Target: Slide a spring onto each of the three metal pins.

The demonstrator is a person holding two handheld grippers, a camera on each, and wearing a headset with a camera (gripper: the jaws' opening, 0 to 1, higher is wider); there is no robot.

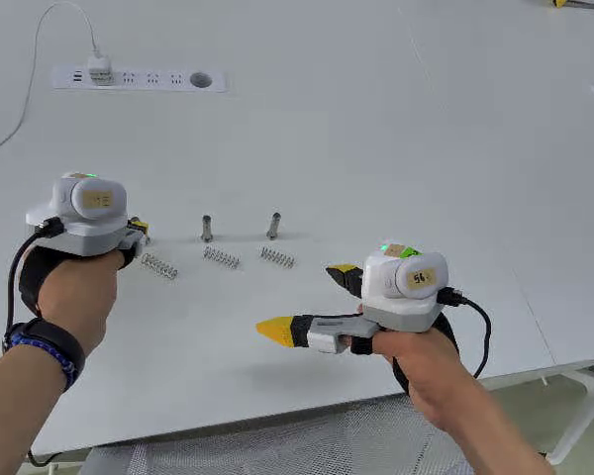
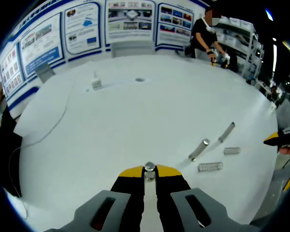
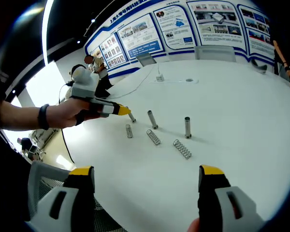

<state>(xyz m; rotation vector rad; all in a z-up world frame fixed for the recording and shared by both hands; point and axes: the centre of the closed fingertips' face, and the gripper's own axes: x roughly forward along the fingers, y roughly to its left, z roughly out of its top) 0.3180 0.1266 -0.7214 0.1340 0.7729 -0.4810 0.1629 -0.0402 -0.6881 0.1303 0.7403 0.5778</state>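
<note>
White bench (image 1: 376, 148), power strip (image 1: 139, 78) at the far edge. Left gripper (image 2: 150, 175) clamped on one pin (image 3: 131, 117), beside the left spring (image 1: 159, 265). Middle pin (image 1: 207, 229) & right pin (image 1: 273, 226) stand bare, w/ middle spring (image 1: 221, 257) & right spring (image 1: 277, 257) lying in front. Right gripper (image 3: 146, 174) hovers, jaws wide apart, nothing in them. Prob. step 1: no spring on yet. Next: right must pinch the left spring & line it up end-on w/ the held pin. Nothing blocks; springs may roll.
</note>
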